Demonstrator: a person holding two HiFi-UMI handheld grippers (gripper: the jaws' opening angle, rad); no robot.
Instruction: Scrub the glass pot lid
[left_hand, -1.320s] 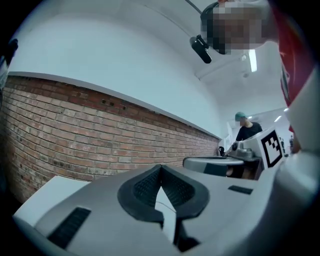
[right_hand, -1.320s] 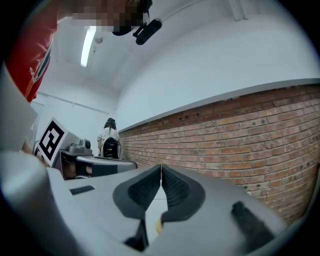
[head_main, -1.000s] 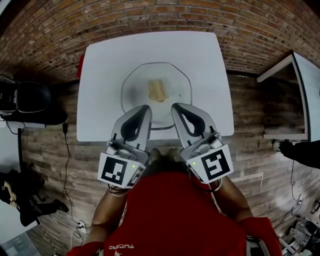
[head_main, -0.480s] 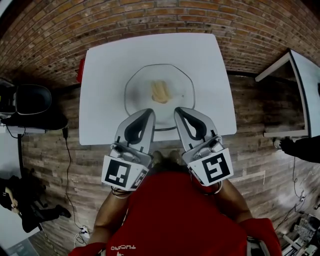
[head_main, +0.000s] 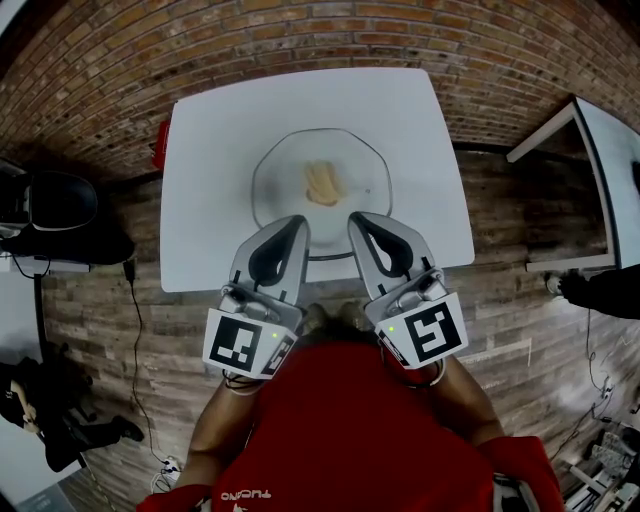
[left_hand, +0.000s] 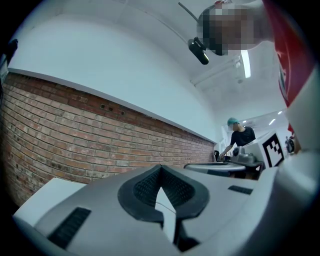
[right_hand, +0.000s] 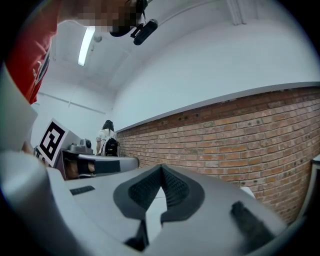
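Observation:
A round glass pot lid (head_main: 280, 195) lies in the middle of the white table (head_main: 210, 150), with a yellowish sponge (head_main: 320, 183) resting on it. My left gripper (head_main: 298, 222) and right gripper (head_main: 355, 218) hover side by side over the table's near edge, their tips at the lid's near rim. Both point level toward the brick wall. The left gripper (left_hand: 160, 167) is shut with nothing between its pads, and so is the right gripper (right_hand: 161, 167). From the gripper views the lid and sponge are hidden.
A black chair (head_main: 60, 200) stands left of the table and a second white table (head_main: 600, 150) is at the right. A red item (head_main: 160, 140) sits at the table's left edge. A cable runs across the wooden floor. Someone stands far off (left_hand: 242, 137).
The head view has shifted slightly; both grippers stay shut in the same place by the lid's near rim.

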